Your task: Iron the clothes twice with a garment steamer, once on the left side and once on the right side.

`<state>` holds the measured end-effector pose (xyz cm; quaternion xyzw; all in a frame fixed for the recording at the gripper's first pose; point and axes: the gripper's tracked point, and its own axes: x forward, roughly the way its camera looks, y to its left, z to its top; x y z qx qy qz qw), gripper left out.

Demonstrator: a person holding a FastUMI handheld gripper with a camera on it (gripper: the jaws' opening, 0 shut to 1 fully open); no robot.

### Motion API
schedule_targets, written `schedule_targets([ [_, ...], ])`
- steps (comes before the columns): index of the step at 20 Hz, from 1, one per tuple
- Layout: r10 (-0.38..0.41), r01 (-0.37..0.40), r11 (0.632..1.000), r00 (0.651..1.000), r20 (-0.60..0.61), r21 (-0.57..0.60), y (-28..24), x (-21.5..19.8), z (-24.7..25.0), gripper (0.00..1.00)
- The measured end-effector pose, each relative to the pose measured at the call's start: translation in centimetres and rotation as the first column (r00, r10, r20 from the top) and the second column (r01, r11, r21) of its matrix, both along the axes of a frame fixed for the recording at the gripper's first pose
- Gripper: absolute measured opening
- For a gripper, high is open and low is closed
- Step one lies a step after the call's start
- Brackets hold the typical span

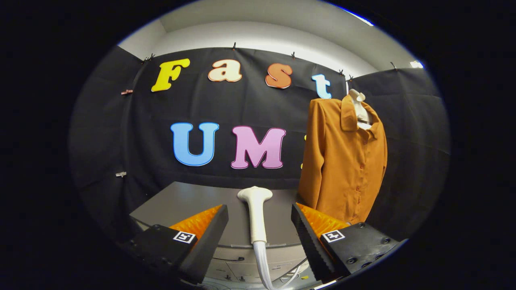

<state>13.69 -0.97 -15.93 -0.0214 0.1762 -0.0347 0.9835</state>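
Tongs spread wide astride steamer head lying on counter, not gripped yet; orange shirt on hanger, both sides apparently w/o ironing.

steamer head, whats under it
The steamer head rests on a grey table, lined up between the open gripper fingers. The table beneath it is hidden.

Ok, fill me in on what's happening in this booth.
A hand-held gripper is lined up on a white steamer head lying on a grey table. Its fingers are open on either side of the handle, not touching it. An orange shirt hangs on a mannequin beyond the fingers, untouched, so steaming hasn't started.
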Motion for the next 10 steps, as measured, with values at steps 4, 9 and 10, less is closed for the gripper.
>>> schedule_targets([
  [4,0.041,-0.039,0.999,0.993,-0.112,0.018,-0.8,5.5,-5.2,0.97],
  [9,0.042,-0.034,0.999,0.972,-0.232,0.039,-1.7,9.5,-10.7,0.97],
  [10,0.032,-0.022,0.999,0.966,-0.255,0.041,-1.9,9.9,-11.6,0.97],
])
